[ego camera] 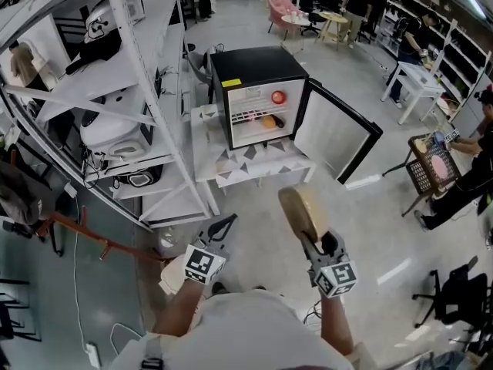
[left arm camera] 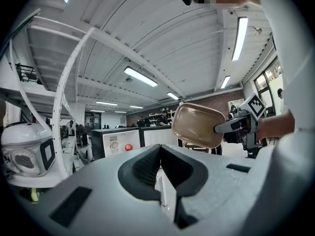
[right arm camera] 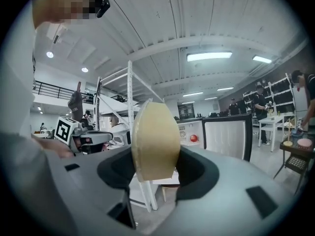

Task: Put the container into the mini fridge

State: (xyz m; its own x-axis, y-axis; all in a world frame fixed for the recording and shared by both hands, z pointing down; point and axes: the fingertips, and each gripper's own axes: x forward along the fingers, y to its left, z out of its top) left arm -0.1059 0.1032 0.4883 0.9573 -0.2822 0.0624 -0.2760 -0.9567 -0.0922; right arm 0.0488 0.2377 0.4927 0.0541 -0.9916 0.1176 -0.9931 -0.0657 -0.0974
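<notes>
The black mini fridge (ego camera: 258,91) stands on a low white table (ego camera: 254,168), its door (ego camera: 339,133) swung open to the right. A red item and an orange item sit inside it. A tan, lidded container (ego camera: 303,209) stands on edge in the air in front of the fridge, with my right gripper (ego camera: 308,233) shut on its lower rim. The right gripper view shows the container (right arm camera: 155,141) filling the gap between the jaws. My left gripper (ego camera: 222,227) hangs to its left, open and holding nothing. In the left gripper view the container (left arm camera: 197,124) is at the right.
A white metal shelf rack (ego camera: 115,106) with appliances runs along the left, close to the fridge table. A person stands by a small cart (ego camera: 427,168) at the right. Desks, chairs and other people are farther back. Cables lie on the floor at lower left.
</notes>
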